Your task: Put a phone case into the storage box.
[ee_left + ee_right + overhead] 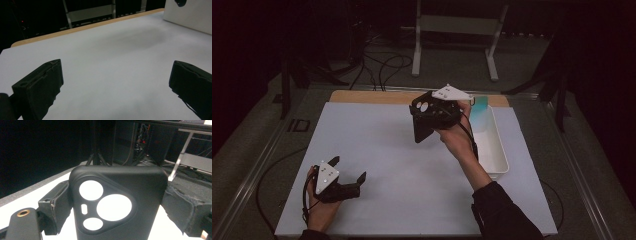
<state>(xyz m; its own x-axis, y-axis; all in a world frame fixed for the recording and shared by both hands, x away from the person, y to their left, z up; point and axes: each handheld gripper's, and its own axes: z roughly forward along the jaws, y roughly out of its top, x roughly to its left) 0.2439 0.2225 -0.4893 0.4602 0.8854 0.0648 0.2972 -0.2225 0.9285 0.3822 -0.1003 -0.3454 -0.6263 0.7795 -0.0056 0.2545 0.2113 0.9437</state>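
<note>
Phone case (117,207) clamped between right gripper (424,120) jaws, lifted above table (377,145).

A darkened lab recording bay, not a home or shop.

You stand at a wooden-edged table (362,96) covered by a plain white sheet (387,165), ringed by black walls. Behind it, loose black cables (382,65) snake across grey carpet past a white metal stand (457,30), and in your right gripper view, a dark equipment rack (140,140) glows with a small red light.
</note>
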